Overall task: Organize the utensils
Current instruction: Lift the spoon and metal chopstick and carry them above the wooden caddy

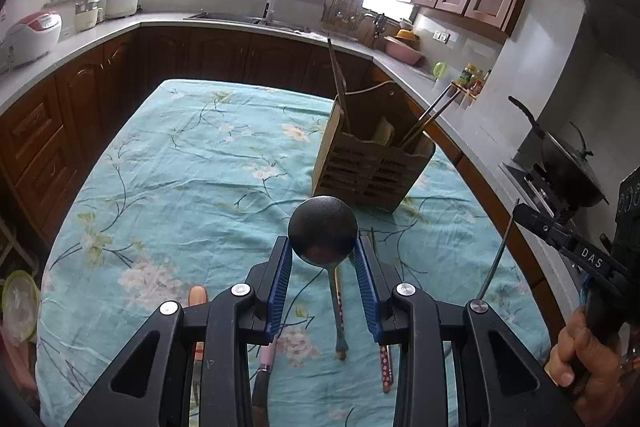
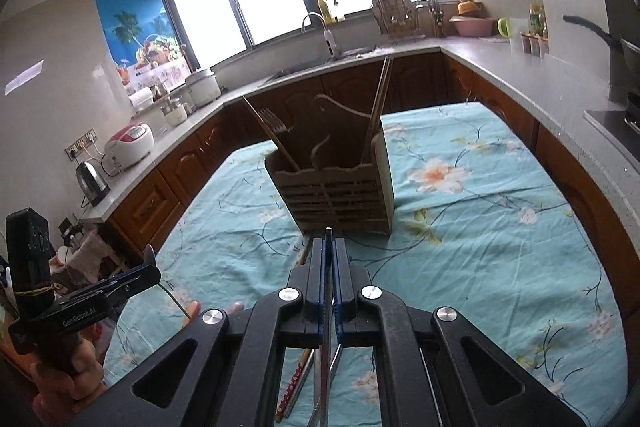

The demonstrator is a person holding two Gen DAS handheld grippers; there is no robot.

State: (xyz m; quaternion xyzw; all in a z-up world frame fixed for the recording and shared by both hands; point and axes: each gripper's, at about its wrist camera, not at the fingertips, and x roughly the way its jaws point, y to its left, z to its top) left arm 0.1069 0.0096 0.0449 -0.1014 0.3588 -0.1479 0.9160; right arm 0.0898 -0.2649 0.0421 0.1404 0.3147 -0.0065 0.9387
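Observation:
A wooden utensil caddy (image 1: 372, 163) stands on the floral tablecloth (image 1: 192, 163), holding chopsticks and a wooden utensil; it also shows in the right wrist view (image 2: 340, 179) with a fork inside. My left gripper (image 1: 323, 247) is shut on a black ladle (image 1: 322, 227), bowl up between the blue pads, above the table. My right gripper (image 2: 330, 247) is shut on a thin metal utensil (image 2: 327, 307), edge-on between the pads; it shows in the left wrist view as a thin rod (image 1: 496, 259). Patterned chopsticks (image 1: 385, 367) and other utensils (image 1: 340, 315) lie on the cloth below.
Grey countertops (image 1: 224, 23) wrap around the table, with a sink (image 1: 228, 15), rice cookers (image 1: 32, 35), a kettle (image 2: 93, 183), a dish rack (image 1: 344, 11) and a wok (image 1: 568, 163) on the stove at right. A pink-handled knife (image 1: 264, 367) lies near the front edge.

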